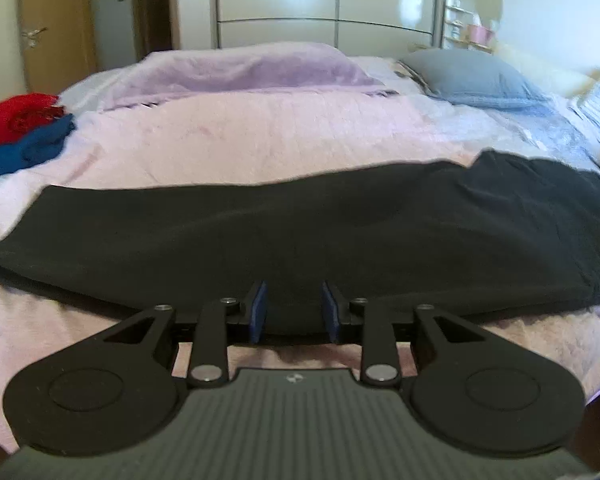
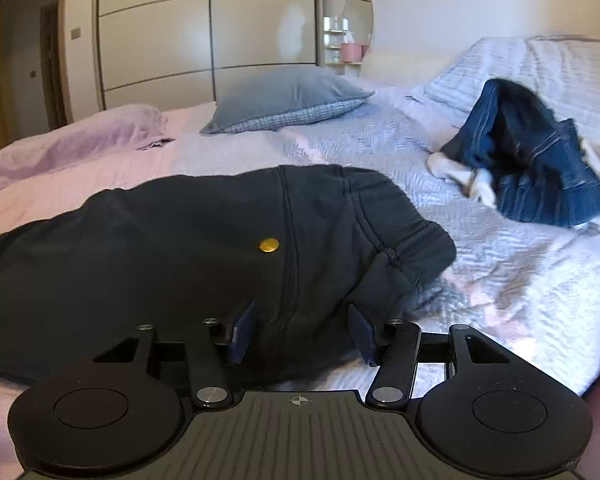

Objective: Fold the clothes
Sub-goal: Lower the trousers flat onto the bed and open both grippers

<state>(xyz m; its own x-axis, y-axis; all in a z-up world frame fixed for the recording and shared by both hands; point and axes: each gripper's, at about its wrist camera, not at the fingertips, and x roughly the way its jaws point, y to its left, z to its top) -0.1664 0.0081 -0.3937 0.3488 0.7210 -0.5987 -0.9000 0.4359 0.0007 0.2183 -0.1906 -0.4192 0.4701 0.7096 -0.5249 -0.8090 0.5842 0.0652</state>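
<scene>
Trousers across bed front; pillow behind; jeans far right.

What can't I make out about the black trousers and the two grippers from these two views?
- Black trousers: near edge hidden behind left gripper in left view; right gripper hides it in right view.
- Trouser leg end: cut off at right view's left edge.
- Fingers: contact with cloth unclear.

Pale sliding wardrobe behind the bed; wooden door left; round mirror.
</scene>
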